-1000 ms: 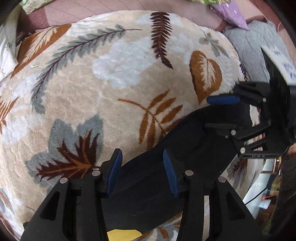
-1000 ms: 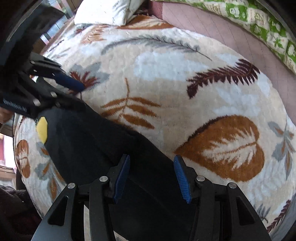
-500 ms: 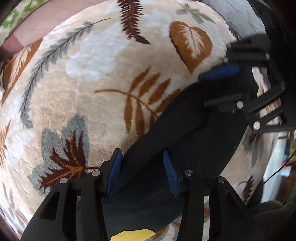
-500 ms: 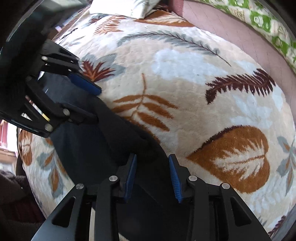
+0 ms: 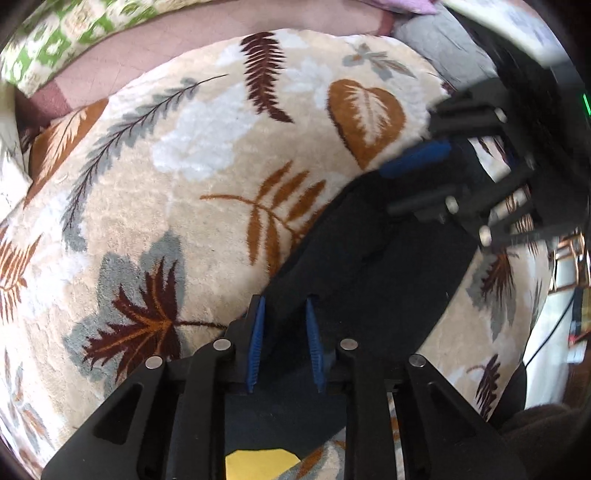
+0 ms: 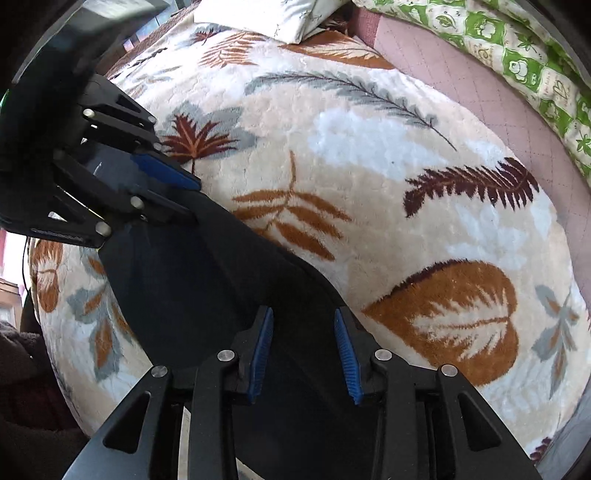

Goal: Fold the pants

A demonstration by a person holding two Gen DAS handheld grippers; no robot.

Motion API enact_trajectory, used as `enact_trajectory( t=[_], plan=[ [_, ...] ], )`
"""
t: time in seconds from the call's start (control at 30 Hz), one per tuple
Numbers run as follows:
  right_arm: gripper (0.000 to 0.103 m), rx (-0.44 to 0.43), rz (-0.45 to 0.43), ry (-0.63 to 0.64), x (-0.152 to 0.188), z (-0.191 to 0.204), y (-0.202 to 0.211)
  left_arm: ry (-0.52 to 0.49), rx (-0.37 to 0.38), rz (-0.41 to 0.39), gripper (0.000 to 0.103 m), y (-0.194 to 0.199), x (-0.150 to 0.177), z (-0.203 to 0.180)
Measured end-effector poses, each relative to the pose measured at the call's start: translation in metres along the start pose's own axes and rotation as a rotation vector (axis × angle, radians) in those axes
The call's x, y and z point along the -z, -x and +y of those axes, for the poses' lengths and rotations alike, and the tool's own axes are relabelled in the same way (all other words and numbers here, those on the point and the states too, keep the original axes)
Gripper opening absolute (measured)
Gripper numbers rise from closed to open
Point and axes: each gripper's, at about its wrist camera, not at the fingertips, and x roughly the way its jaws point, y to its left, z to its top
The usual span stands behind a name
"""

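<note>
Left gripper (image 5: pixel 283 341): pads narrowed on a raised fold of the dark pants (image 5: pixel 369 280); cloth fills the gap, so it reads as clamped on the edge.
Right gripper (image 6: pixel 303 352): pads stand wider, with dark cloth between them; whether they truly pinch it I cannot tell.
Pants: a dark band running between the two tongs and lying on the leaf-patterned blanket (image 6: pixel 369 155).
Why held so: judging by the task, each tong takes one end of the same edge so the cloth can be carried over in one flat fold.
Yellow patch (image 5: pixel 260 463): beneath the left gripper, at the near hem.
Open room: bare blanket ahead of both tongs.
Edges: pink mattress (image 6: pixel 461 70) and green quilt (image 6: pixel 517 48) far ahead; a white pillow (image 6: pixel 291 18) beyond the left gripper (image 6: pixel 162 192).
</note>
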Motion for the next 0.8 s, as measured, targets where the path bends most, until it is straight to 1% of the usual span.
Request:
enact_trajectory(
  t=[0.1,0.17,0.23,0.27,0.3,0.33,0.37,0.4,0.43,0.47,0.53,0.6,0.63,0.67,0.73,0.8],
  plan=[
    [0.034,-0.018,-0.048,-0.033,-0.003,-0.006,0.006,-0.026,-0.001,0.019,0.02,-0.002,0.005,-0.003],
    [0.035,-0.006,-0.05,-0.055,-0.005,-0.011,0.004,-0.033,0.001,0.022,0.02,-0.004,0.006,-0.007],
    [0.037,0.025,-0.001,-0.055,-0.005,-0.012,-0.008,-0.046,0.01,0.024,0.02,-0.004,0.008,-0.009],
    [0.037,0.042,0.039,-0.033,-0.003,-0.009,-0.016,-0.055,-0.005,0.021,0.02,-0.005,0.008,-0.01],
    [0.035,0.057,0.06,-0.011,-0.001,-0.005,-0.021,-0.059,-0.015,0.022,0.02,-0.007,0.007,-0.012],
    [0.034,0.076,0.063,0.006,0.0,-0.001,-0.024,-0.061,-0.029,0.022,0.02,-0.008,0.005,-0.013],
    [0.032,0.094,0.044,0.019,0.0,0.001,-0.023,-0.057,-0.041,0.021,0.02,-0.009,0.003,-0.014],
    [0.02,0.093,0.028,0.021,0.0,0.002,-0.021,-0.051,-0.052,0.018,0.02,-0.01,0.002,-0.013],
    [0.013,0.098,0.01,0.023,-0.001,0.003,-0.018,-0.042,-0.062,0.009,0.02,-0.01,0.0,-0.012],
    [0.008,0.11,0.003,0.027,0.0,0.003,-0.017,-0.033,-0.072,-0.003,0.02,-0.009,-0.002,-0.012],
    [0.008,0.135,-0.006,0.042,0.001,0.005,-0.012,-0.015,-0.085,-0.025,0.02,-0.01,-0.007,-0.009],
    [0.007,0.166,-0.024,0.06,0.002,0.009,-0.003,0.012,-0.105,-0.053,0.017,-0.005,-0.011,-0.006],
    [0.007,0.18,-0.036,0.068,0.002,0.01,0.001,0.027,-0.108,-0.068,0.017,-0.002,-0.012,-0.004],
    [0.007,0.196,-0.068,0.066,0.001,0.009,0.01,0.037,-0.109,-0.072,0.017,-0.001,-0.013,-0.001],
    [0.007,0.185,-0.119,0.012,-0.001,-0.002,0.022,0.065,-0.132,-0.038,0.017,-0.01,-0.018,0.006],
    [0.007,0.169,-0.131,-0.043,-0.003,-0.013,0.018,0.084,-0.161,0.005,0.017,-0.024,-0.022,0.011]
  ],
)
